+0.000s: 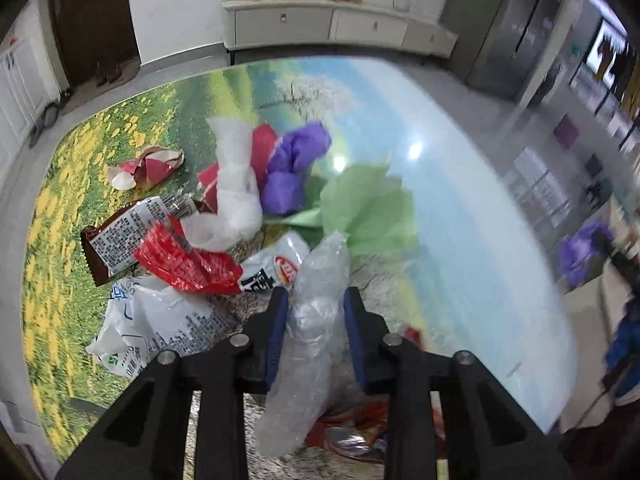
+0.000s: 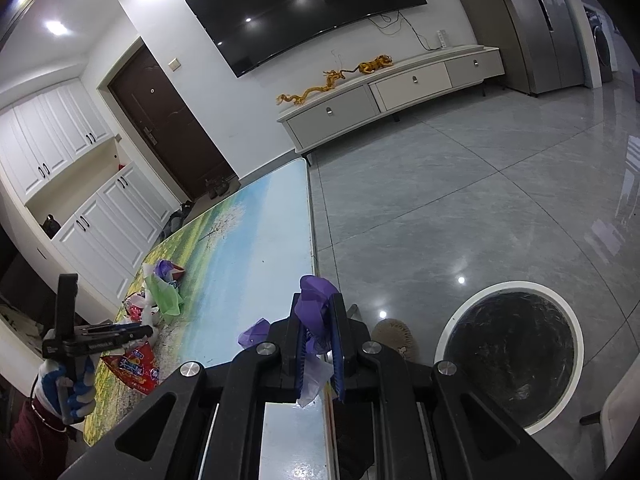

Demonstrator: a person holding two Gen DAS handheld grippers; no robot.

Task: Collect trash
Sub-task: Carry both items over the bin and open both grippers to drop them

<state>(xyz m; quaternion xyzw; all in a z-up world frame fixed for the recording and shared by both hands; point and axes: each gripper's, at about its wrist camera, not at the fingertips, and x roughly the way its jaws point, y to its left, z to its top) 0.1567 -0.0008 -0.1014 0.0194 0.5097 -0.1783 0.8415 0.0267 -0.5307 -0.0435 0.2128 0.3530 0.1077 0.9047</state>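
In the left wrist view my left gripper (image 1: pixel 316 294) is shut on a crumpled clear bubble-wrap piece (image 1: pixel 316 320), held just above the table. Ahead of it lies a trash pile: a red foil wrapper (image 1: pixel 188 260), a brown snack wrapper (image 1: pixel 120 236), a white plastic bag (image 1: pixel 160 320), white tissue (image 1: pixel 236 184), purple paper (image 1: pixel 296 160) and green paper (image 1: pixel 368 208). In the right wrist view my right gripper (image 2: pixel 318 300) is shut on a purple paper wad (image 2: pixel 316 308), held over the table's right edge. A round white-rimmed bin (image 2: pixel 512 352) with a black liner stands on the floor to the right.
The table (image 2: pixel 256 240) has a landscape-print top. The left hand with its gripper (image 2: pixel 92 336) shows at the left of the right wrist view, beside a red snack bag (image 2: pixel 138 368). A TV cabinet (image 2: pixel 392 92) stands by the far wall. Grey tiled floor surrounds the bin.
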